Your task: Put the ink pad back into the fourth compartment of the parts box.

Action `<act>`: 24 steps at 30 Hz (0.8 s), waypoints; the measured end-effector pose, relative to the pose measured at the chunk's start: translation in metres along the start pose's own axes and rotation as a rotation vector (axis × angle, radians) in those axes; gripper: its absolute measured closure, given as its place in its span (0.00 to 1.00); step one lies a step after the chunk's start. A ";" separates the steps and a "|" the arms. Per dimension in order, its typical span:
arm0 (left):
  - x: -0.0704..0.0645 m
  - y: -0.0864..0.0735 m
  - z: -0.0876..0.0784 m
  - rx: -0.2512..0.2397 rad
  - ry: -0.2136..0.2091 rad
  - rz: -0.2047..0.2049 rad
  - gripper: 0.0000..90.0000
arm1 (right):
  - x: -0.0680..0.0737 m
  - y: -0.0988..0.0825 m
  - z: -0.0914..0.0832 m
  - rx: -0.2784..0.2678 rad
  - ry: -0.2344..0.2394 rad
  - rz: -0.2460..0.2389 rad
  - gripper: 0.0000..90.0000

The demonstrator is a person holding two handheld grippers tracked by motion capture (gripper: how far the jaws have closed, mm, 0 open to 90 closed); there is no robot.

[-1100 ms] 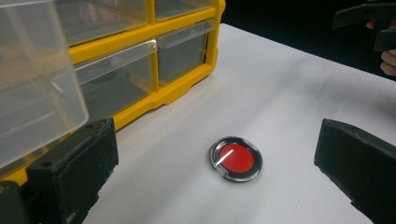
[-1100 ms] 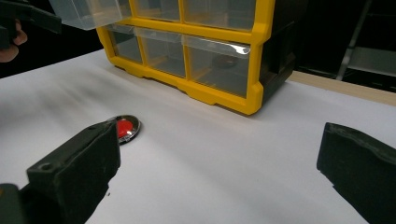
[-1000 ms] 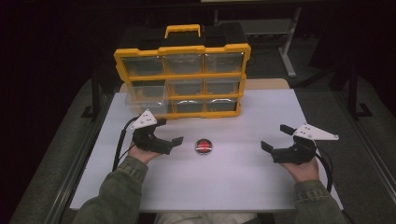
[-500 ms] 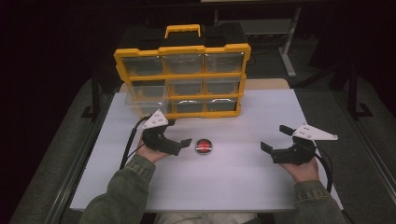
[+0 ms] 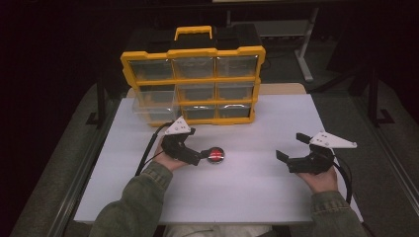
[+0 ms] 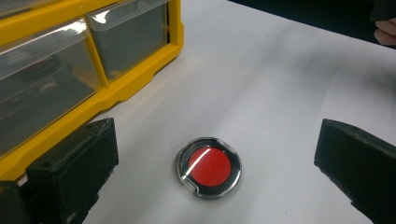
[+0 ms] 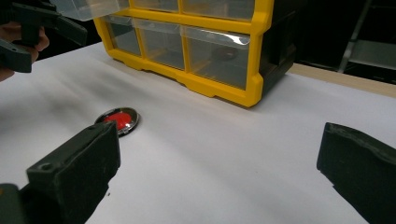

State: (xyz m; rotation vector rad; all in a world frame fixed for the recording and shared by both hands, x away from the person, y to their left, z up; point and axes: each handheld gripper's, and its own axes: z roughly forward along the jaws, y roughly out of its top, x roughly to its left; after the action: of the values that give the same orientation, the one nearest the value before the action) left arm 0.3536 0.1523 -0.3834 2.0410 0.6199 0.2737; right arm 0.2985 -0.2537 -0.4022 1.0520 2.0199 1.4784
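A small round disc with a red centre and a shiny metal rim (image 5: 216, 155) lies flat on the white table surface (image 5: 247, 187), just left of the middle of the high view. The left gripper (image 5: 197, 157) sits right beside it, its black jaws spread wide apart and holding nothing; in the left gripper view the disc (image 6: 208, 166) rests on the table between those jaws, low in the frame. The right gripper (image 5: 285, 159), at the right of the high view, is also released, well apart from the disc. A yellow plastic organiser with clear drawers (image 5: 195, 84) stands in the upper centre, one lower-left drawer (image 5: 154, 104) pulled out.
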 end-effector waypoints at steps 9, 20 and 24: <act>-0.003 0.006 0.016 0.029 -0.018 0.014 0.00 | 0.000 0.000 0.001 0.004 0.008 -0.002 0.00; 0.001 -0.002 0.041 0.106 -0.017 0.017 0.00 | 0.000 -0.001 0.001 0.009 0.011 -0.006 0.00; 0.003 -0.003 0.044 0.118 -0.013 0.019 0.00 | 0.001 -0.001 0.001 0.010 0.013 -0.010 0.00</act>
State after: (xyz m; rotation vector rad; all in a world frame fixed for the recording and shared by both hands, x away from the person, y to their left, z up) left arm 0.3740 0.1226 -0.4093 2.1611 0.6221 0.2392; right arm 0.2985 -0.2527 -0.4031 1.0377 2.0409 1.4751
